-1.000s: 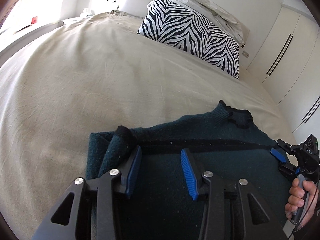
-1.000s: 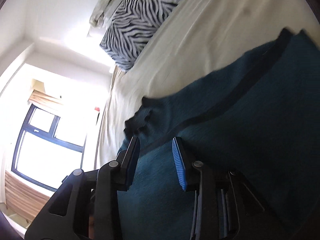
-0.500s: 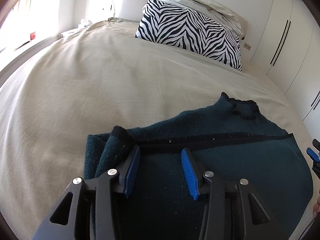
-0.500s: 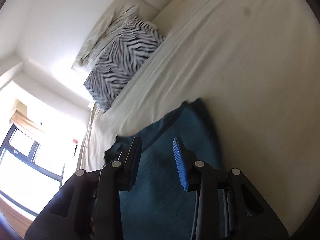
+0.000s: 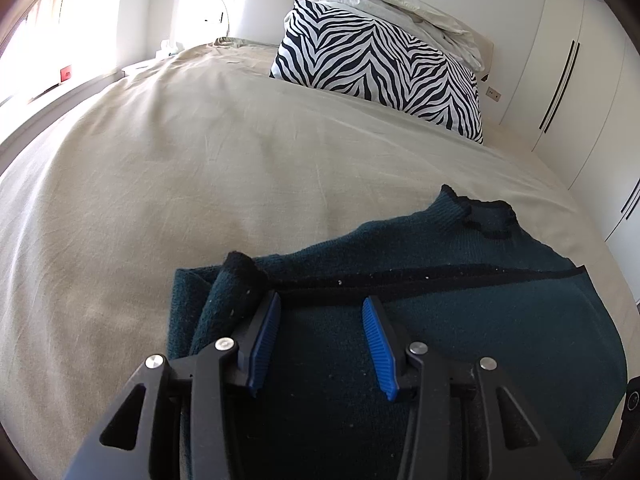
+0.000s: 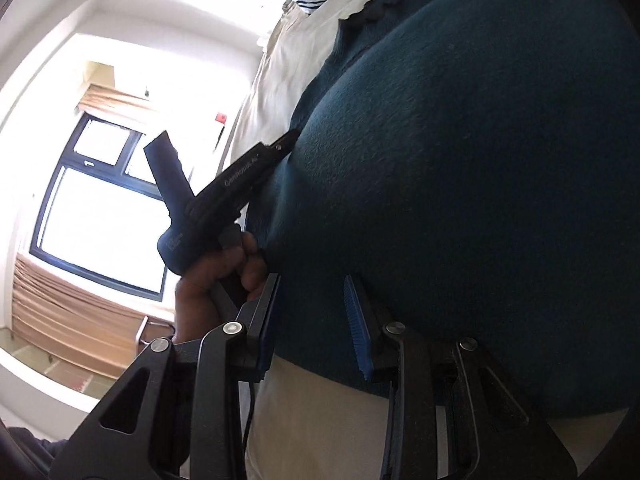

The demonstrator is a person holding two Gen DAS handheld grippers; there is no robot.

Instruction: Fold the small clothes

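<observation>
A dark teal knitted sweater (image 5: 460, 320) with black trim lies on the beige bed sheet (image 5: 200, 168), its collar toward the zebra pillow. A folded sleeve is bunched at its left edge. My left gripper (image 5: 320, 336) is open, low over the sweater's near-left part, with nothing between its blue pads. In the right wrist view the sweater (image 6: 480, 160) fills most of the frame. My right gripper (image 6: 312, 320) is open at the sweater's near edge. The left gripper's body (image 6: 224, 192) and the hand holding it show there beside the sweater.
A zebra-print pillow (image 5: 380, 68) and a crumpled white duvet (image 5: 400, 8) lie at the head of the bed. White wardrobe doors (image 5: 580, 92) stand at the right. A window (image 6: 100, 208) with tan blinds is beyond the bed's left side.
My right gripper swung over the bed and back to the sweater's near edge, tilted toward the window. My left gripper stayed open over the sweater's left part.
</observation>
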